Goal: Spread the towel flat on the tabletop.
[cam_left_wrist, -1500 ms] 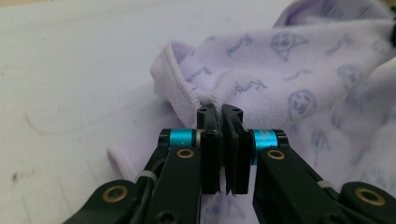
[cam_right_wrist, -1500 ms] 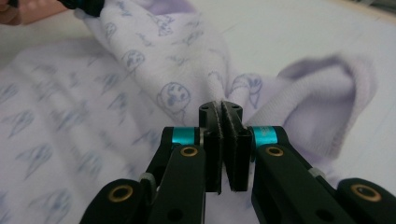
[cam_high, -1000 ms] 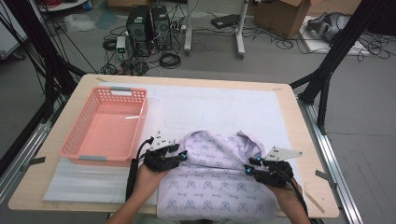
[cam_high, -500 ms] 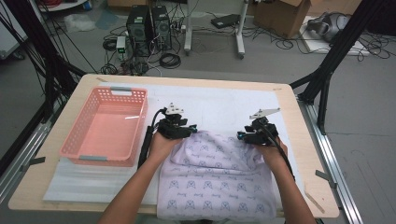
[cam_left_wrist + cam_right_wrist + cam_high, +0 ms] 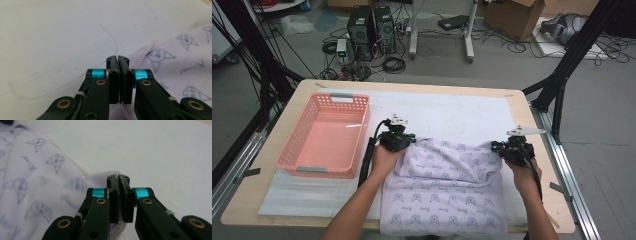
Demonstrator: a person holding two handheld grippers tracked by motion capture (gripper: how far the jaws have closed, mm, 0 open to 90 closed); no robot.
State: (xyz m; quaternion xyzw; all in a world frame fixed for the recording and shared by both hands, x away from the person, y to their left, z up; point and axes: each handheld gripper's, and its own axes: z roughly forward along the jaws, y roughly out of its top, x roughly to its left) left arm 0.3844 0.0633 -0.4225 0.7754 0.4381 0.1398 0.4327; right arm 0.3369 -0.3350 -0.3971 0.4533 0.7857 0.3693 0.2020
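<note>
Workshop floor behind, cables and computer towers; wooden table (image 5: 532, 210) under white sheet (image 5: 452, 112), pink basket (image 5: 326, 135) at left. Lilac printed garment (image 5: 447, 195) lies near front edge, spread between hands. Left gripper (image 5: 117, 58) jaws just closed, pinching hem at far left corner. Right gripper (image 5: 118, 177) jaws just closed, pinching hem at far right corner. Judgement: cloth light, limp, sags between grips; hold stitched hem corners, keep taut.

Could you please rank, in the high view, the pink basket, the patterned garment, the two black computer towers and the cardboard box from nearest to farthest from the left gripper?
From the left gripper:
1. Patterned garment, clamped in its jaws at the top left corner.
2. Pink basket, just to its left on the table.
3. Black computer towers, on the floor beyond the table.
4. Cardboard box, far back right.
</note>
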